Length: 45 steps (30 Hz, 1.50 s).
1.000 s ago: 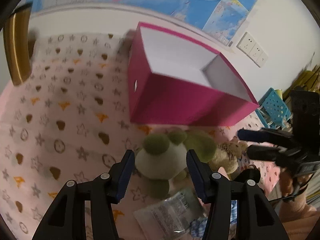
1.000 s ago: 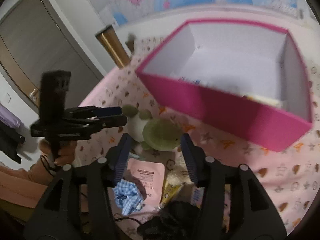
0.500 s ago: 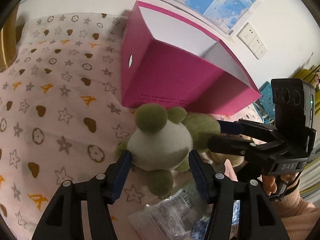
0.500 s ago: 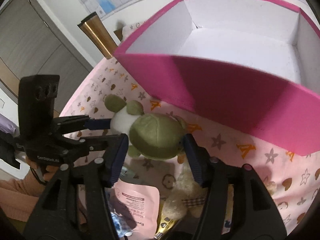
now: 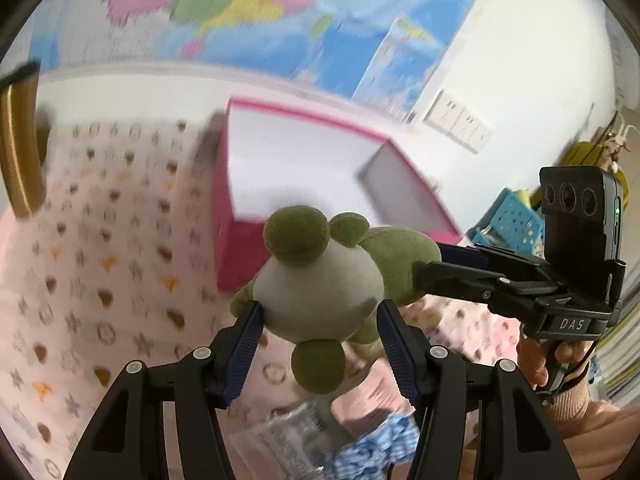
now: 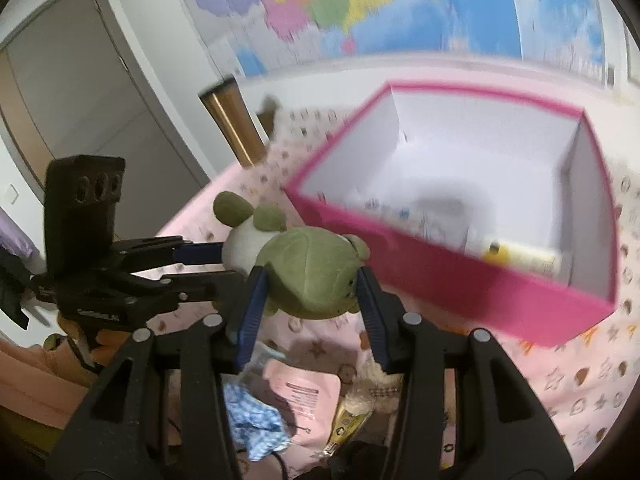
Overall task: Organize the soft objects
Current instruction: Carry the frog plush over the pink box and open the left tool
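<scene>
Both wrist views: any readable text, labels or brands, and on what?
"DAS": white letters on the right gripper body, left wrist view.
Left gripper body lettering, right wrist view: blurred, unreadable.
Pink sachet print: too small to read.
Tube in the pink box: blurred.
Wall map: blurred.

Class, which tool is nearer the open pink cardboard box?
Right. The right tool, gripping the green-and-white plush toy by its body, sits close before the pink cardboard box; the left tool, holding its white head, is farther away.
</scene>
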Each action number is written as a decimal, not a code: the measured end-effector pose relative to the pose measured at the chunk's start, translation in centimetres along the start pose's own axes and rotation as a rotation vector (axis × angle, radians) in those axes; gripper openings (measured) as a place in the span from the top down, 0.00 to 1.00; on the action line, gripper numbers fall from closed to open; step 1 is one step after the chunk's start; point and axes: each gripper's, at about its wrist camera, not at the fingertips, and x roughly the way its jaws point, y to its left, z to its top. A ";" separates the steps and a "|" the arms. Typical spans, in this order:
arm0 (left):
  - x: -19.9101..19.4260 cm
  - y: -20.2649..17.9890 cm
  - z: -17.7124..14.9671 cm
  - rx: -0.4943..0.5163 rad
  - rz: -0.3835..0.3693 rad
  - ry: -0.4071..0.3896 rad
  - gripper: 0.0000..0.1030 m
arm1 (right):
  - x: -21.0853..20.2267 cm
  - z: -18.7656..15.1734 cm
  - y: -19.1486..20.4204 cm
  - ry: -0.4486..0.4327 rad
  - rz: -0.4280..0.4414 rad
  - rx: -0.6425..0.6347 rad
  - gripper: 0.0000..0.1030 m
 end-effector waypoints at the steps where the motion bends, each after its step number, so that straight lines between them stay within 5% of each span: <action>1: -0.3 -0.3 0.5 0.011 -0.004 -0.011 0.43 | -0.8 0.6 0.3 -0.022 -0.005 -0.012 0.53; 11: 1.6 -0.7 7.7 0.059 0.041 -0.061 0.42 | -1.8 5.8 -2.1 -0.104 -0.060 -0.017 0.53; 27: 13.1 4.1 13.8 -0.040 0.148 0.130 0.44 | 6.8 10.2 -11.5 0.030 -0.106 0.169 0.53; 38: 12.6 3.0 14.1 -0.023 0.259 0.034 0.44 | 7.3 10.2 -12.5 0.062 -0.109 0.251 0.52; 45: 8.2 2.7 12.9 -0.005 0.193 -0.046 0.40 | 2.9 9.6 -9.1 0.000 -0.032 0.188 0.52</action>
